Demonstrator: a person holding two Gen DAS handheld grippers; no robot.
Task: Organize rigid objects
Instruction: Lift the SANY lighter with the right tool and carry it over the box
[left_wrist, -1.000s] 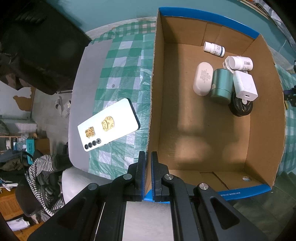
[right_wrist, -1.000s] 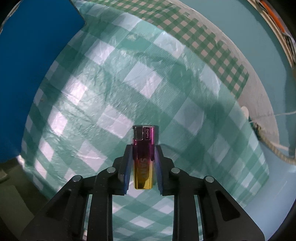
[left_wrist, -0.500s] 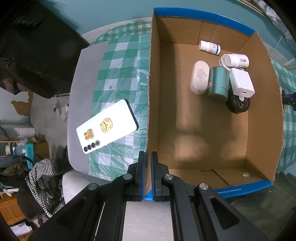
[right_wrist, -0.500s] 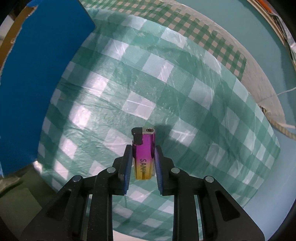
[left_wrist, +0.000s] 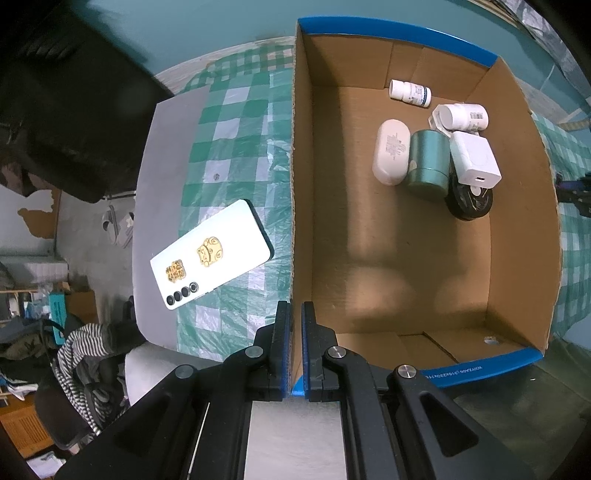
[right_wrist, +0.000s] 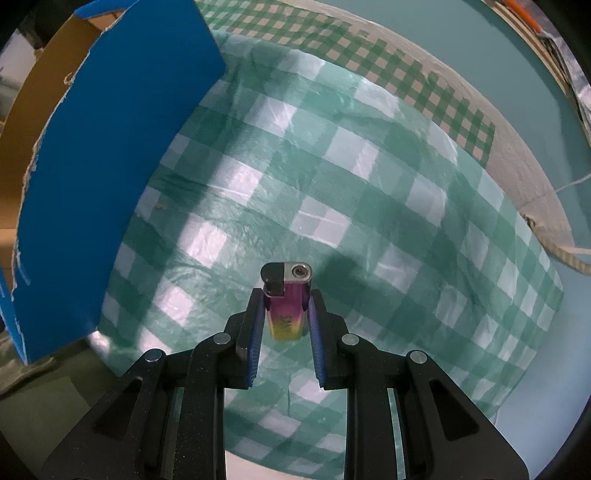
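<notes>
Checked green-and-white plastic cloth (right_wrist: 332, 177), glossy and creased, covers the table. On it stands a corrugated cardboard box (left_wrist: 406, 258), brown inside, blue outside, its cut edges ragged. The left gripper (left_wrist: 293, 332) has its jaws pinched nearly together on the box's near corner wall. Beside the box lies a flat white phone (left_wrist: 210, 254) with gold stickers. Inside the box, toward a far corner, cluster a matte green cylinder (left_wrist: 428, 162), an oblong white case (left_wrist: 391, 151), a square white charger (left_wrist: 476, 158) atop a black disc (left_wrist: 469, 201), and two white pill bottles (left_wrist: 410, 92) lying down. The right gripper (right_wrist: 286, 321) clamps a slim metallic lighter (right_wrist: 286, 306), pink fading to gold, above the cloth outside the box.
</notes>
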